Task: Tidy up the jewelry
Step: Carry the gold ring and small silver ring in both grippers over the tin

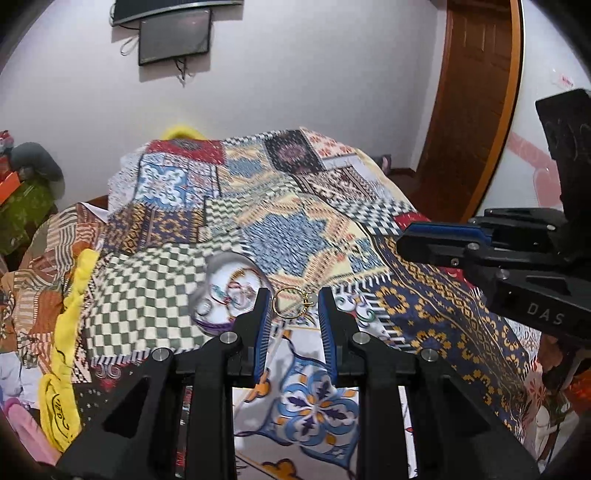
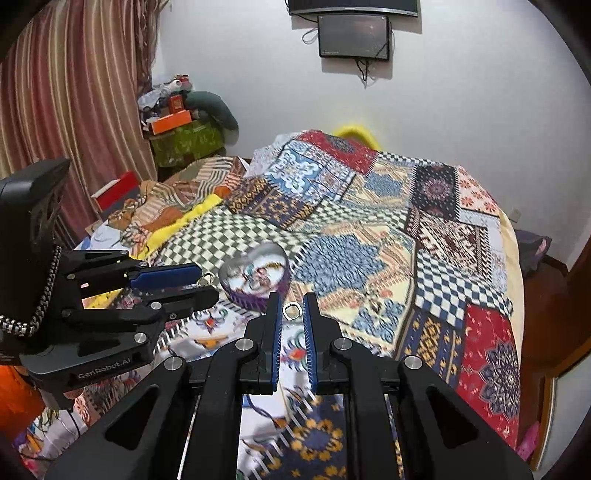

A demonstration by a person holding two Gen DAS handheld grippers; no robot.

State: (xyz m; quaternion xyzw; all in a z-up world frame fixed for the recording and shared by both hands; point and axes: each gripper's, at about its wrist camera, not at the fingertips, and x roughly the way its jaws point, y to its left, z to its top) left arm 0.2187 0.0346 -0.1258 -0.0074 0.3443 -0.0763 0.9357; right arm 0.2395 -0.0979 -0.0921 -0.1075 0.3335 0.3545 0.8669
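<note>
between the blue pads of my left gripper (image 1: pixel 294 303) sits a thin gold ring with a small pale stone (image 1: pixel 292 302), pinched across its band and lifted clear of the bed. the jaws are narrow, set just to the ring's width. my right gripper (image 2: pixel 292 311) is nearly closed, and a small silver ring (image 2: pixel 291 310) is caught at its tips the same way, also off the cover.

just beyond both sets of tips, a little to the left, lies a clear heart-shaped jewelry box with a purple base (image 2: pixel 255 278), resting on the patchwork bedspread (image 2: pixel 369 236). it looks open or transparent-topped; i cannot tell which, but other pieces show inside it. i judge the step in hand to be carrying each ring over to that box and dropping it in.

to do it well i'd keep the squeeze steady and light, since both rings are held only at the very ends of the pads and could twist out. i'd bring one gripper over the box at a time so the two don't knock together, lower until the ring is just above the box's inside, then ease the jaws apart slowly.

farther off, the bedspread runs back to a white wall (image 2: pixel 461 92) with a dark wall-mounted screen (image 2: pixel 354 36). striped curtains (image 2: pixel 74 92) hang at the left.
</note>
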